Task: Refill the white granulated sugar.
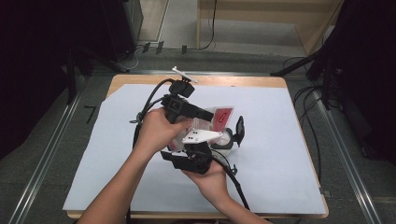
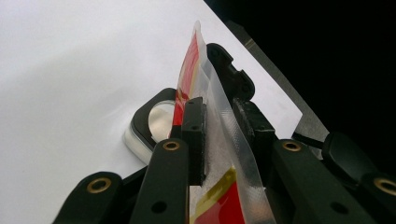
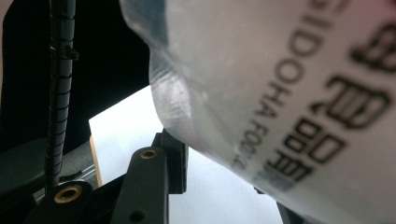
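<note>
Pouch point(image 2: 223, 140), clear with red print, stands on edge above the tabletop point(image 1: 280, 140), pinched between the left claw point(image 2: 219, 135) jaws while the right claw point(image 3: 224, 154) straddles its other edge, grip unclear; pulling the mouth apart looks next.

Overhead view; two close gripper cameras

Translucent pouch point(image 2: 219, 135) printed red with gold trim (black lettering), white sheet point(image 1: 280, 140).
</note>
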Tool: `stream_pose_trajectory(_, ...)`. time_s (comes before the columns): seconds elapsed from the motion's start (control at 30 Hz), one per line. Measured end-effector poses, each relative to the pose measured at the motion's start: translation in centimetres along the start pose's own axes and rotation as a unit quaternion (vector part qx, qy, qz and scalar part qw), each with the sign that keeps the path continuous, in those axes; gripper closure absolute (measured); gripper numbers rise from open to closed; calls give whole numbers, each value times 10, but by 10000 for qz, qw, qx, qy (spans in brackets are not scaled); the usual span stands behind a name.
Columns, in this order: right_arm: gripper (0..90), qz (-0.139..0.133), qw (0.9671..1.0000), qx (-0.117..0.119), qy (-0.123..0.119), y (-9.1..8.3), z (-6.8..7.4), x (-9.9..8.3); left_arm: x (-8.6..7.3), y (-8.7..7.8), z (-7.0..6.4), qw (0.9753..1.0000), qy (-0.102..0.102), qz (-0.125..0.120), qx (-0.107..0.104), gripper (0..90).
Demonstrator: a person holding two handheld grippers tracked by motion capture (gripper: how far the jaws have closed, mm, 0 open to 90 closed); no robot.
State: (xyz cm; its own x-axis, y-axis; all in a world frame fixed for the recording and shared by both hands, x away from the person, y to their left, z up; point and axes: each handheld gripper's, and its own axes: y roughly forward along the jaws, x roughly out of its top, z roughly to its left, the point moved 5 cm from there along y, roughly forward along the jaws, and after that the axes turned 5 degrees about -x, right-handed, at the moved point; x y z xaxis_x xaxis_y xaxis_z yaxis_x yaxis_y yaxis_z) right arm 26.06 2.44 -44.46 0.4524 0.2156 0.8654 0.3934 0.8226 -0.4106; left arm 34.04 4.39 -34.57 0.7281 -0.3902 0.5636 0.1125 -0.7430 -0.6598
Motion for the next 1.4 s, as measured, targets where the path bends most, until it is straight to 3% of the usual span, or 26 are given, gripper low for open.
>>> stream_pose_trajectory(1.4,652,-53,10000,-40,-24,-1,0,0,1,1,-3,10000,44,45,22,759)
